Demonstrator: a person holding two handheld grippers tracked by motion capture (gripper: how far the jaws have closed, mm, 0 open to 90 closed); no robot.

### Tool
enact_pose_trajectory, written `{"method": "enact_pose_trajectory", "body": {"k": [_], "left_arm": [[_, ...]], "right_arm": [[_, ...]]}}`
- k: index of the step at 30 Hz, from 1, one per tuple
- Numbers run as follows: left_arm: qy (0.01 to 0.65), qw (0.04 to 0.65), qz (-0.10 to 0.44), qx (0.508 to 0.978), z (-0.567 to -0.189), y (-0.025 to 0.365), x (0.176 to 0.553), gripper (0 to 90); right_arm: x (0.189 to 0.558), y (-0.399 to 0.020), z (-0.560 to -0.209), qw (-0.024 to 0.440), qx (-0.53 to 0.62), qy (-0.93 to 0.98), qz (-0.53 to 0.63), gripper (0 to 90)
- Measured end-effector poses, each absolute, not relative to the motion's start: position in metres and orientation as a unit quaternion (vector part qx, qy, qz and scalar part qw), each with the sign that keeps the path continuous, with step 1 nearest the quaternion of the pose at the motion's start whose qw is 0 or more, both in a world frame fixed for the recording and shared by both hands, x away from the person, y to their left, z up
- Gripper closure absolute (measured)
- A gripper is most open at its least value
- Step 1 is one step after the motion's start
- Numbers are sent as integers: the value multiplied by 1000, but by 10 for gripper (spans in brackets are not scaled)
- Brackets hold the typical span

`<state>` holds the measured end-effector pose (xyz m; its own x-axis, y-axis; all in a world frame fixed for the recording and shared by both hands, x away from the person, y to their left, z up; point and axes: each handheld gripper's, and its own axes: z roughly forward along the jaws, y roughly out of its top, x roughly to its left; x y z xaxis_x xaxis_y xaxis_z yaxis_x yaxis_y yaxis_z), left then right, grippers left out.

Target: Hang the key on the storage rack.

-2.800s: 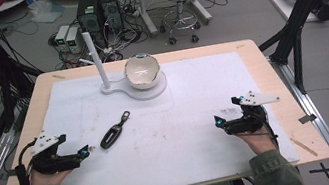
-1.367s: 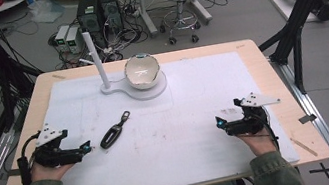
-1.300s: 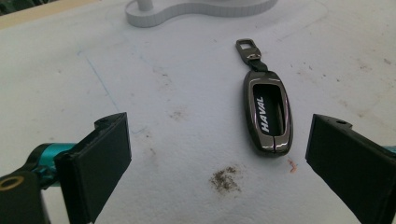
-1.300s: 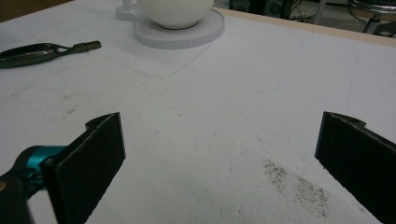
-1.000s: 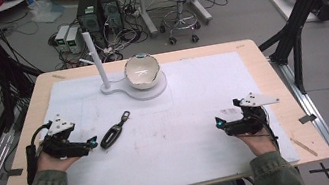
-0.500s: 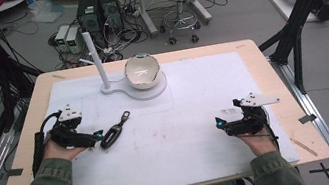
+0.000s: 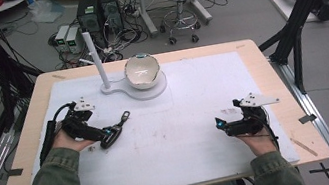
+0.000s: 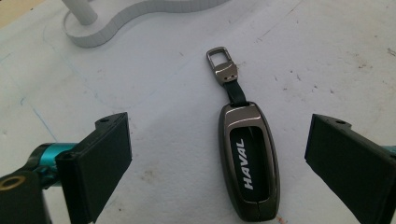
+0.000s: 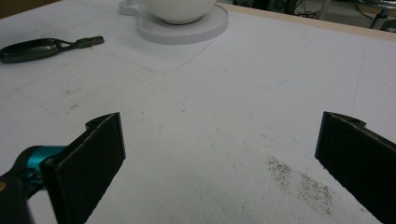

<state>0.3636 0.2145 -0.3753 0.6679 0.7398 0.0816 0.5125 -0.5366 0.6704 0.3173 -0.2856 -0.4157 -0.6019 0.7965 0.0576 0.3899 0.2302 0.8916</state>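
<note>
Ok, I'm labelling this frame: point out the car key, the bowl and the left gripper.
car key (image 8: 249,165), left gripper view, on its dark lettered face.
bowl (image 7: 142,69), high view, on its inner wall.
left gripper (image 8: 217,154), left gripper view, midway between its jaws.

High view overhead, facing forward; gripper views low, close over table; all share key fob (image 8: 249,163).

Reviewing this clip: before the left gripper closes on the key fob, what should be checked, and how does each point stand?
1. Left gripper open: ok, jaws spread wide.
2. Key fob between the jaws: ok, lying lengthwise in the gap, nearer one jaw than the other.
3. Jaws apart from the fob: ok, bare mat on both sides.
4. Fob flat on the white mat, metal loop pointing away: ok.
5. Jaws low enough to grip: cannot tell.
6. Right gripper out of the way: ok, open over bare mat, far from the fob.
</note>
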Motion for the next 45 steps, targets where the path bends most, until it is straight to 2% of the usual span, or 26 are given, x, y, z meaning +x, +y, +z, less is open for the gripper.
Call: {"method": "enact_pose_trajectory", "body": {"k": [14,20,27,36,39,45], "left_arm": [[350,287,162,877,-373,197,380,77],[346,257,149,890,-372,184,392,81],[342,207,105,911,-374,158,408,94],[353,195,83,911,-373,150,424,107],[357,179,50,915,-377,150,431,128],[358,165,42,918,-382,148,437,145]], "right_arm": [[319,-284,-417,221,389,759,474,6],[319,-286,-416,229,391,755,475,6],[319,-286,-416,230,393,754,473,6],[319,-286,-416,231,394,754,472,6],[320,-287,-416,232,392,754,473,6],[320,-287,-417,230,393,755,472,6]]}}
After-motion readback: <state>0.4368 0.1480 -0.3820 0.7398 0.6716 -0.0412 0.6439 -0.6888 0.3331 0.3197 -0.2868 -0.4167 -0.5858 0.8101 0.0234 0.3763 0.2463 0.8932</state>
